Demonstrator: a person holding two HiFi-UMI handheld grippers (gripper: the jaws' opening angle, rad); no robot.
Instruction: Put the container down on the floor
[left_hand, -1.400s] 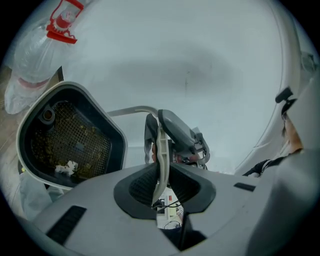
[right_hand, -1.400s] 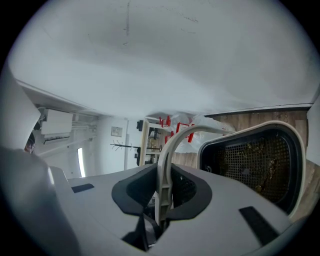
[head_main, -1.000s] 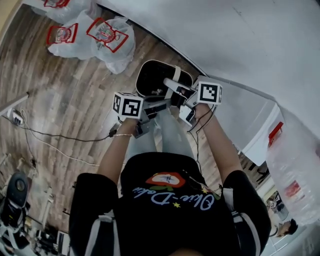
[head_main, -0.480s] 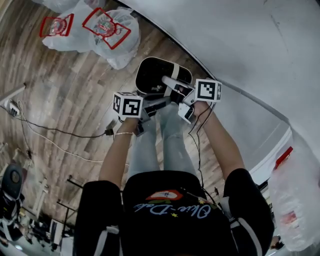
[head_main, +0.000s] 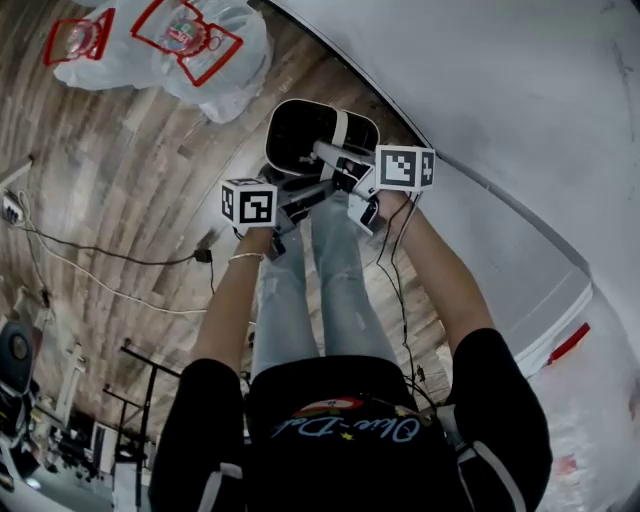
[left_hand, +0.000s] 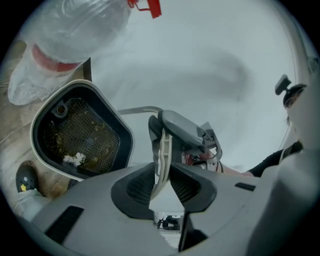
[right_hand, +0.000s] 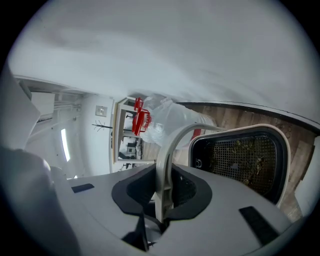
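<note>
Two grippers share one handle.

Head view: the person is bent over. The container (head_main: 296, 130) sits low beside the wall (head_main: 520, 90), over the wood floor (head_main: 130, 180); I can't tell whether it touches the floor. The left gripper (head_main: 322, 188) and right gripper (head_main: 328, 155) both reach the white handle (head_main: 338, 128) arched over it, probably so the load hangs level. The plastic bags (head_main: 190, 45) are well apart.

Left gripper view: the handle strip stands between the pads, leaning on one with a sliver of gap at the other. The jaws have just been opening, so the grip is slack, likely a release as the weight comes off. The mesh (left_hand: 80, 132) holds crumbs.

Right gripper view: the jaws are narrow and clamped on the handle, both pads pressing. This gripper looks to be the one carrying it. The container's rim is just beyond, with floorboards behind.
</note>
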